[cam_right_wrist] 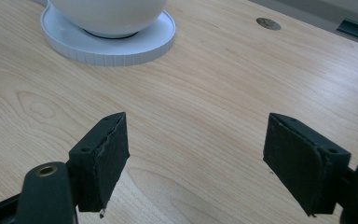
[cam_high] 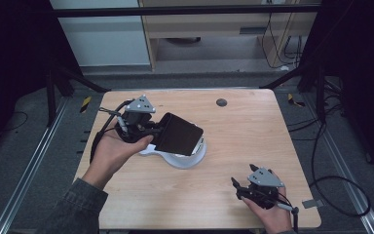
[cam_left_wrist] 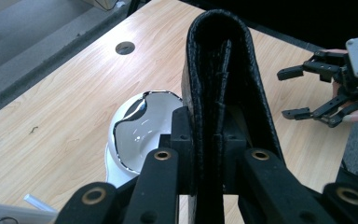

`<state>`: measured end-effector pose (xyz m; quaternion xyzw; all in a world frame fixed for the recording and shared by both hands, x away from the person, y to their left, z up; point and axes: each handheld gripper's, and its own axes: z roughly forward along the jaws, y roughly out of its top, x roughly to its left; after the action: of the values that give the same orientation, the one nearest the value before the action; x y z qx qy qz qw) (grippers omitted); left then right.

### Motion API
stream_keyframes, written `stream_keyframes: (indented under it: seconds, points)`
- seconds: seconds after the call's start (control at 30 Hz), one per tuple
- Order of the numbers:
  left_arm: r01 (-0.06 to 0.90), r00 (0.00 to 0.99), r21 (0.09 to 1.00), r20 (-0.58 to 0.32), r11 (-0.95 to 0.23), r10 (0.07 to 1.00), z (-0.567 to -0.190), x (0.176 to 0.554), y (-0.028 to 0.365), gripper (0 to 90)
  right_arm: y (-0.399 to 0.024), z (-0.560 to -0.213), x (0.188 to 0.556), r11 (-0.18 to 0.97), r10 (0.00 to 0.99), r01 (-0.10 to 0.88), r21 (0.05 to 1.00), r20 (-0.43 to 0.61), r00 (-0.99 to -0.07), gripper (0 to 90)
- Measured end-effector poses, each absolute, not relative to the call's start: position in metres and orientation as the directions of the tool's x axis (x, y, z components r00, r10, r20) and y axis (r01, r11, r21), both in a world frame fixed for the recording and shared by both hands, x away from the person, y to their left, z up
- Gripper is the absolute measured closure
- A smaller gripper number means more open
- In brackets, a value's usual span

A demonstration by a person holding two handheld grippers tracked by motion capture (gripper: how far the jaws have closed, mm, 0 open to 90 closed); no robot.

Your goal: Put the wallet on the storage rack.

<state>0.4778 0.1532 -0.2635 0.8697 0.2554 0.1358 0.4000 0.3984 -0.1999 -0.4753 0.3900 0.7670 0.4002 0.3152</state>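
- Pick-up judged complete: black, folded, textured leather wallet (cam_left_wrist: 223, 70) clamped between the closed jaws of the left gripper (cam_high: 161, 127), raised clear of the light wooden table (cam_high: 243, 146).
- Held directly above the white glossy bowl (cam_left_wrist: 140, 130), which sits on a white round ribbed-edge base (cam_right_wrist: 107, 46).
- Wallet fold pointing away from the left gripper, open edges between the pads.
- Right gripper (cam_right_wrist: 196, 158) spread wide, holding nothing, low over bare table, well apart from the bowl, toward the near right corner.
- Remaining, by judgement: placement or hand-over of the wallet.
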Motion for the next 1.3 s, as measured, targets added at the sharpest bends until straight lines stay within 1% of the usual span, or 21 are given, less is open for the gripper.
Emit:
stream_keyframes:
  seconds: [0.23,0.37,0.67,1.17,1.3]
  points:
    - [0.345,0.830,0.743,0.043,-0.573,0.556,-0.263,0.488,0.153,80.7,-0.201,-0.476,0.399,0.367,0.854,0.352,0.861,-0.163,-0.494,22.1]
    - [0.347,0.839,0.723,0.045,-0.597,0.542,-0.262,0.494,0.153,80.6,-0.201,-0.477,0.399,0.373,0.851,0.354,0.858,-0.164,-0.499,22.0]
    - [0.350,0.843,0.679,0.072,-0.645,0.534,-0.270,0.507,0.140,80.6,-0.202,-0.478,0.400,0.370,0.851,0.361,0.856,-0.157,-0.500,21.8]
    - [0.366,0.832,0.649,0.093,-0.667,0.547,-0.285,0.521,0.125,80.5,-0.204,-0.478,0.399,0.368,0.850,0.362,0.856,-0.153,-0.503,21.4]
    - [0.373,0.832,0.645,0.086,-0.667,0.548,-0.289,0.524,0.123,80.5,-0.205,-0.478,0.399,0.367,0.852,0.364,0.856,-0.152,-0.502,21.4]
